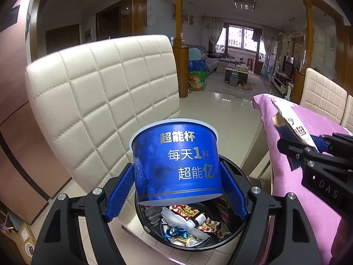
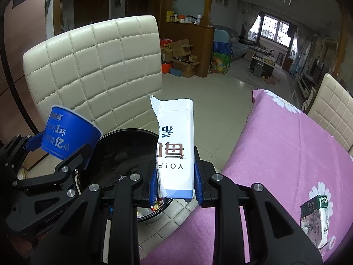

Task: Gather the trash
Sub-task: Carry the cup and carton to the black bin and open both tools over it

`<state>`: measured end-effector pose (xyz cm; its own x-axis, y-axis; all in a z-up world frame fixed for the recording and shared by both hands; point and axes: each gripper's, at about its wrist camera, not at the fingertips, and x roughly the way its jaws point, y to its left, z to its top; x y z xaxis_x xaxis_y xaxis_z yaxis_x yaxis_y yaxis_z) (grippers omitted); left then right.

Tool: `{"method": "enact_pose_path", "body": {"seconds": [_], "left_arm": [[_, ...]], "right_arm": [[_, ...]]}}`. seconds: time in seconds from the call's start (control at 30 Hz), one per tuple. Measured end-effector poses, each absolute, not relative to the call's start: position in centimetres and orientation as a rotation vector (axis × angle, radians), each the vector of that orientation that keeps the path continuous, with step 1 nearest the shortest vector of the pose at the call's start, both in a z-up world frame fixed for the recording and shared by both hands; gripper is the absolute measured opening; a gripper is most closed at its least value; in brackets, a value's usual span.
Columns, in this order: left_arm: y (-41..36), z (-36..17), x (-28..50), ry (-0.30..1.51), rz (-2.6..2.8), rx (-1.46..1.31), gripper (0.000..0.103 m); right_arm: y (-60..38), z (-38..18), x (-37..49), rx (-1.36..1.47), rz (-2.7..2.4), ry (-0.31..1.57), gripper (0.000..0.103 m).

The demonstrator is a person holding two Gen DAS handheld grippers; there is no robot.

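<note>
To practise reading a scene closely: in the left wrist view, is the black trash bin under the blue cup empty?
No. The black trash bin already holds wrappers and a small brown bottle below the blue cup.

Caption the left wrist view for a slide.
Left gripper holds blue cup over trash bin.

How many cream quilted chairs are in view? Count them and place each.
3. One chair stands behind the black trash bin. Two more, a near chair and a chair sliver at the frame edge, sit beyond the pink tablecloth. Others may be hidden.
</note>
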<state>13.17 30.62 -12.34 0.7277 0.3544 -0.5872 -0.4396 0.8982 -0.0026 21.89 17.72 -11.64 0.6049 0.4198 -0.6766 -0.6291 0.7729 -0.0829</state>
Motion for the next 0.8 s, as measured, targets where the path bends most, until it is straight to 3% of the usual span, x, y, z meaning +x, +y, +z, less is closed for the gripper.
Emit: {"method": "enact_pose_path", "body": {"seconds": [0.07, 0.13, 0.2, 0.8], "left_arm": [[31.0, -12.6, 13.3, 0.623, 0.434, -0.171, 0.077], [31.4, -12.7, 13.0, 0.609, 0.452, -0.195, 0.09], [32.0, -12.5, 12.3, 0.568, 0.486, -0.22, 0.095], [33.8, -13.0, 9.7, 0.585, 0.572, -0.219, 0.096]], "right_arm": [[17.7, -11.7, 22.3, -0.323, 0.618, 0.694, 0.027], [17.8, -11.9, 22.5, -0.322, 0.616, 0.697, 0.027], [17.9, -12.1, 22.6, -0.323, 0.614, 0.702, 0.027], [21.5, -13.1, 21.7, -0.352, 0.68, 0.718, 0.028]]}}
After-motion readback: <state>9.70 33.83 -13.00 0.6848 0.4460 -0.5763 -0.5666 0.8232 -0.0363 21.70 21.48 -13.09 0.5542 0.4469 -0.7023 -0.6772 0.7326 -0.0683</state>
